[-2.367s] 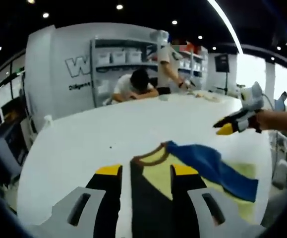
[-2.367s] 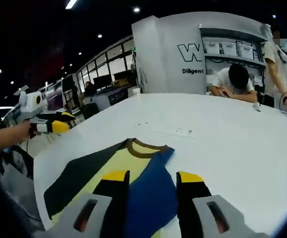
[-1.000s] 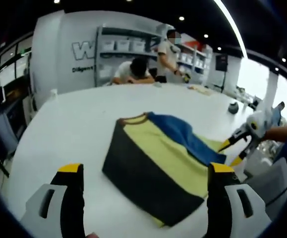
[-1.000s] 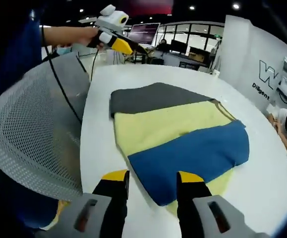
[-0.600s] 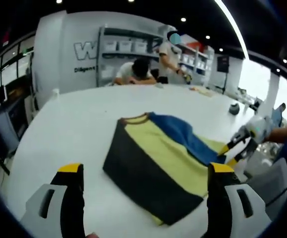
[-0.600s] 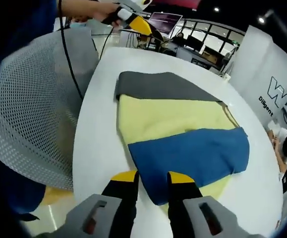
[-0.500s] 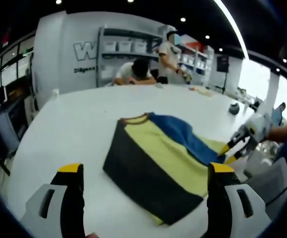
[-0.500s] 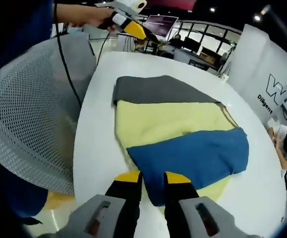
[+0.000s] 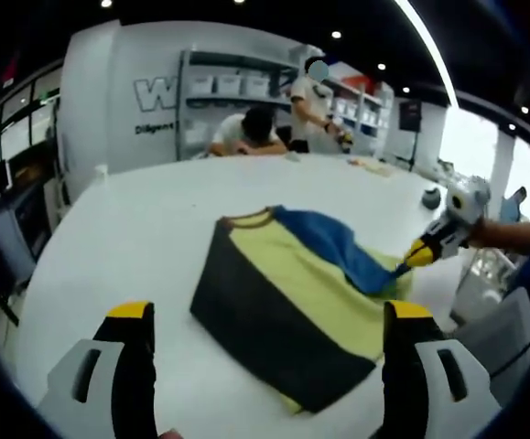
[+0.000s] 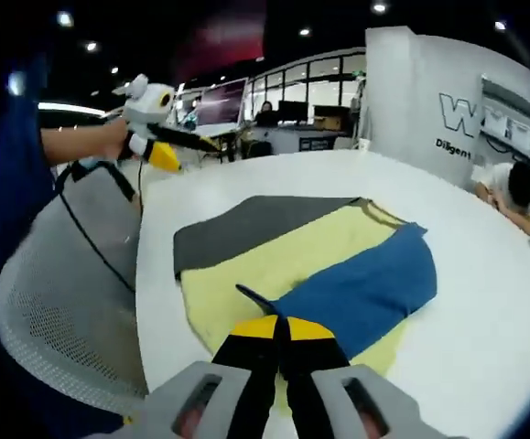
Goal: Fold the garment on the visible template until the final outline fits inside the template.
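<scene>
Right gripper [image 10: 281, 331]: jaws pressed together, yellow tips meeting on the near corner of the blue panel of the garment [image 10: 310, 265], which is pinched and lifted a little off the layer below. From the left gripper view the same gripper [image 9: 417, 253] comes in from the right, tip at the blue edge, a person's forearm behind it.

Left gripper [image 9: 269, 315]: jaws spread wide, nothing between them, held near and above the table [image 9: 136, 229] short of the garment. In the right gripper view it [image 10: 166, 155] sits at far left, held in a hand [image 10: 109, 137], well apart from the cloth; its jaw gap is hard to judge from there.

Garment lies flat on the white table, three bands side by side: dark grey, pale yellow, blue, with a brown collar at the far end. Blue band overlaps the yellow.

Mesh chair back [image 10: 54, 311] just beside the table's near left edge. Far side: a seated person [image 9: 246, 137] bent over the table, another standing by white shelves [image 9: 219, 101].
</scene>
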Motion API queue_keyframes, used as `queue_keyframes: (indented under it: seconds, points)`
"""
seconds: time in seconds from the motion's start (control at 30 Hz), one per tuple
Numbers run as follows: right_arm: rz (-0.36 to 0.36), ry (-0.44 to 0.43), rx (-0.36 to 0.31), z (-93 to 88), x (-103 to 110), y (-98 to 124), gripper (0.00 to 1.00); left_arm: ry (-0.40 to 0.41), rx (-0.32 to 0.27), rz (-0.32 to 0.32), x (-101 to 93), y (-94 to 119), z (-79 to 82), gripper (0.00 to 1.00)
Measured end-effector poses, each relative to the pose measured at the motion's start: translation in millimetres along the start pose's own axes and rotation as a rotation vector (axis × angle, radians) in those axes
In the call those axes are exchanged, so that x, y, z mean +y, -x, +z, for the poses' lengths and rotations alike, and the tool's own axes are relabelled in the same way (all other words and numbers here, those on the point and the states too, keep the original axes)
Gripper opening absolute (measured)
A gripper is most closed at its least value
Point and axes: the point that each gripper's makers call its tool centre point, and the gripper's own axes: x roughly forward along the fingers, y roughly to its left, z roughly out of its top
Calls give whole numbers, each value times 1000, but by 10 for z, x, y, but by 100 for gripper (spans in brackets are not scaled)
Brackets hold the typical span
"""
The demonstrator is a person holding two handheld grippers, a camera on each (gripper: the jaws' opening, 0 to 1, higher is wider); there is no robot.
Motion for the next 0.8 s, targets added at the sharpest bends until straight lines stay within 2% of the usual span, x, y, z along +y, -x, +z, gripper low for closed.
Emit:
queue_keyframes:
  seconds: [0.03, 0.1, 0.13, 0.2, 0.23, 0.3, 0.33, 0.37, 0.4, 0.47, 0.53, 0.57, 0.63, 0.67, 0.7, 0.73, 0.77, 0.8]
  points:
    - [-16, -3, -7, 25, -60, 17, 0, -6, 4, 0, 2, -2, -8, 99]
    - [-86, -4, -33, 126, -332, 110, 0, -13, 9, -2, 6, 0, -14, 99]
    - [-143, -42, -55, 182, -521, 185, 0, -15, 10, -4, 6, 1, -12, 99]
    - [-188, -92, -98, 263, -686, 270, 0, -17, 11, -9, -8, 7, -5, 99]
    - [-253, -184, -170, 362, -934, 401, 0, -18, 13, -13, -10, 10, -5, 99]
    - [-308, -275, -234, 410, -1134, 515, 0, -23, 16, -14, -10, 14, -3, 99]
    - [-393, -406, -315, 423, -1440, 697, 0, -25, 18, -16, -11, 18, -3, 99]
    - [-464, -496, -358, 387, -1636, 839, 0, -28, 19, -15, -7, 18, -1, 99]
    - [-509, -548, -380, 349, -1761, 937, 0, -28, 20, -14, -6, 18, -1, 99]
    - [-593, -635, -404, 222, -2007, 1113, 0, -28, 24, -14, 20, 12, -16, 99]
    - [-674, -670, -396, 51, -2261, 1289, 0, -27, 29, -16, 19, 3, -18, 99]
    - [-696, -699, -395, -25, -2346, 1347, 0, -27, 32, -16, 19, 0, -20, 99]
    - [-735, -847, -429, -200, -2504, 1462, 0, -30, 38, -17, 24, -11, -22, 99]
    - [-739, -861, -428, -222, -2506, 1478, 0, -31, 39, -17, 25, -12, -22, 99]
    - [-784, -814, -393, -315, -2575, 1549, 0, -31, 42, -16, 44, -25, -21, 99]
    - [-799, -829, -375, -395, -2627, 1576, 0, -30, 43, -15, 52, -30, -20, 99]
    - [-809, -895, -391, -515, -2743, 1621, 0, -27, 46, -15, 59, -39, -21, 99]
    - [-812, -905, -394, -542, -2779, 1635, 0, -26, 49, -16, 61, -44, -23, 99]
